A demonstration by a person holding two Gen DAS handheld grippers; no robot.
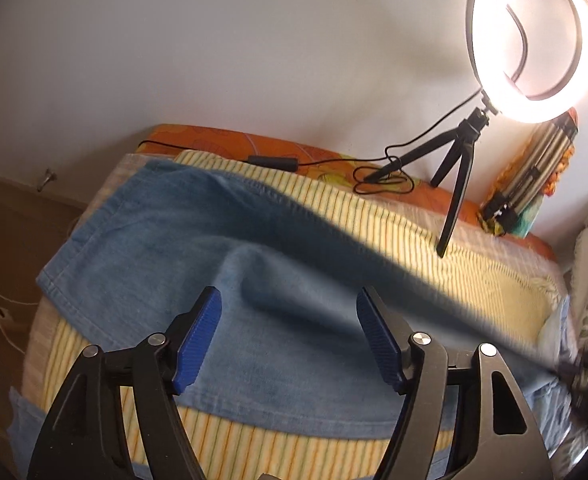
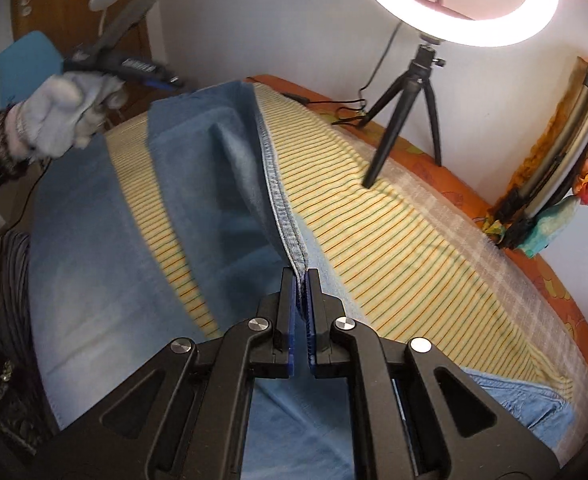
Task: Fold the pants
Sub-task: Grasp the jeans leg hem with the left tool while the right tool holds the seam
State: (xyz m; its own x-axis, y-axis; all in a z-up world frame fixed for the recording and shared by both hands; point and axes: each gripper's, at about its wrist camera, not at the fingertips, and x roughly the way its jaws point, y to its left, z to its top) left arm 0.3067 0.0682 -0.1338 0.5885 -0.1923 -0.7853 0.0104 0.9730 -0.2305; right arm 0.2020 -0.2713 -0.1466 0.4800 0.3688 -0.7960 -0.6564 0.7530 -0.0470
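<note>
1. The blue denim pants (image 2: 230, 184) lie across a yellow striped blanket (image 2: 394, 240) on the bed, one fold raised into a ridge toward 12 o'clock.
2. Only the right wrist view shows the right gripper (image 2: 302, 276) pinched narrow on the stitched hem, lifting it off the blanket.
3. The left wrist view shows the left gripper (image 1: 290, 336) standing wide above the pants (image 1: 198, 248), its blue pads (image 1: 198, 344) touching nothing.
4. Only the right view shows the gloved left hand (image 2: 62, 116) at 10 o'clock, holding that gripper.
5. A lit ring light (image 1: 534, 40) on a black tripod (image 1: 454, 184) stands at 1 o'clock in both views.
6. The left view alone shows floor at 9 o'clock.
</note>
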